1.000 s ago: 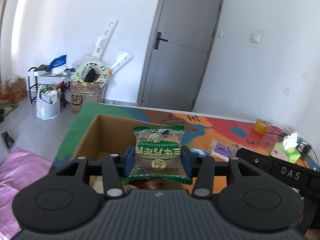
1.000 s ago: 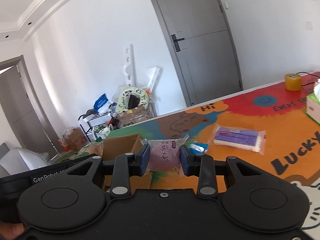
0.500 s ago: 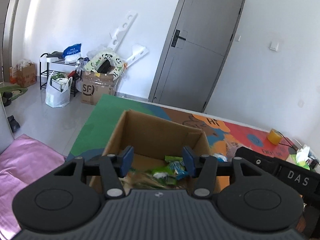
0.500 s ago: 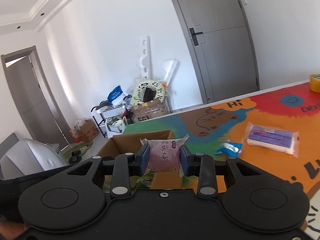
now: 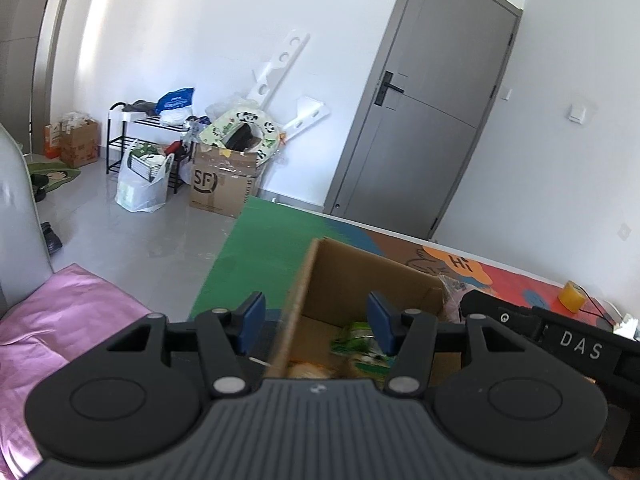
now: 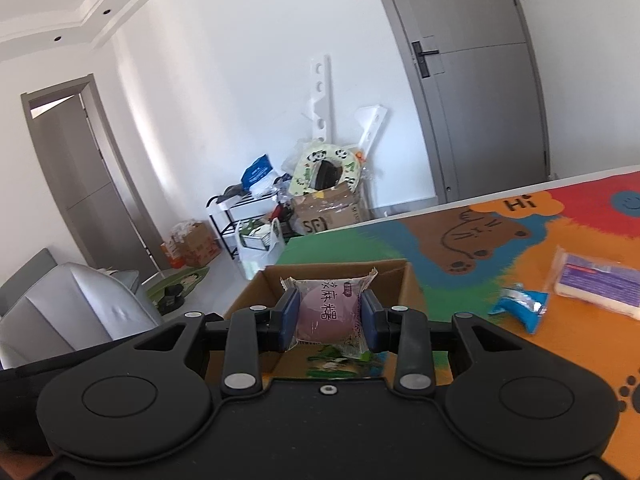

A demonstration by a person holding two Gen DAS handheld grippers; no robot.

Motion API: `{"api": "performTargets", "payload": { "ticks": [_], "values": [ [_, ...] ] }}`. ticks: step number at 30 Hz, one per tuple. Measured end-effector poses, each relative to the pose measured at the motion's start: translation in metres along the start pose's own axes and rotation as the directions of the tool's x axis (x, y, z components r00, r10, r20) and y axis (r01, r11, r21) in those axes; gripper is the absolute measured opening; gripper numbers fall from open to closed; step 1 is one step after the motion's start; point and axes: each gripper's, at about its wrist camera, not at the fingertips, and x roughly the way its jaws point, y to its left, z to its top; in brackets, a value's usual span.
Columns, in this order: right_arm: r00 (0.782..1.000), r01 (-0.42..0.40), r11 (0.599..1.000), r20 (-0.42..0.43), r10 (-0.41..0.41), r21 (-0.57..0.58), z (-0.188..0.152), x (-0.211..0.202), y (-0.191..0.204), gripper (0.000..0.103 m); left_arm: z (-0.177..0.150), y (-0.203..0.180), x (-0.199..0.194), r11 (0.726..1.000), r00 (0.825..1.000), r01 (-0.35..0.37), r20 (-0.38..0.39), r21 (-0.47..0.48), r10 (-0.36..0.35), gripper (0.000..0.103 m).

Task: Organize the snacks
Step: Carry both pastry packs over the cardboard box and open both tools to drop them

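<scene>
An open cardboard box point(image 5: 340, 276) stands on the colourful table mat; it also shows in the right wrist view point(image 6: 412, 284). Green snack packets point(image 5: 360, 346) lie inside it. My left gripper point(image 5: 316, 322) is open and empty, over the box's left wall. My right gripper point(image 6: 328, 318) is shut on a pink round snack packet point(image 6: 326, 312), held above the box. The green packets point(image 6: 340, 362) show in the box just below it.
On the mat right of the box lie a blue packet point(image 6: 520, 306) and a purple-and-white packet point(image 6: 596, 286). A yellow tape roll point(image 5: 570, 302) sits far right. The table's left edge drops to the floor, with a pink cover point(image 5: 60, 320) and clutter beyond.
My left gripper let go of the green snack packet, which now lies in the box, and has moved left, open. My right gripper has carried the pink packet over the box.
</scene>
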Motion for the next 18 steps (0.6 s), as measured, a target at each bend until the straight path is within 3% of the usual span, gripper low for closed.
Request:
{"api": "performTargets", "payload": {
  "ticks": [12, 14, 15, 16, 18],
  "values": [
    [0.997, -0.052, 0.999, -0.062, 0.053, 0.008, 0.000, 0.029, 0.024, 0.035, 0.005, 0.033, 0.004, 0.997, 0.999, -0.050, -0.009, -0.051, 0.049, 0.055],
    [0.994, -0.084, 0.996, -0.060, 0.086, 0.034, 0.000, 0.034, 0.024, 0.041, 0.007, 0.038, 0.004, 0.996, 0.998, -0.059, -0.010, -0.059, 0.059, 0.055],
    [0.994, -0.093, 0.994, -0.058, 0.096, 0.056, 0.001, 0.035, 0.023, 0.055, 0.007, 0.039, 0.003, 0.996, 0.998, -0.063, -0.009, -0.062, 0.063, 0.056],
    [0.994, -0.092, 0.993, -0.053, 0.096, 0.073, 0.001, 0.035, 0.021, 0.059, 0.008, 0.040, 0.003, 0.996, 0.998, -0.067, -0.009, -0.064, 0.067, 0.056],
    [0.995, -0.082, 0.994, -0.056, 0.086, 0.074, 0.001, 0.032, 0.018, 0.059, 0.009, 0.041, 0.002, 0.995, 0.997, -0.071, -0.006, -0.065, 0.071, 0.058]
  ]
}}
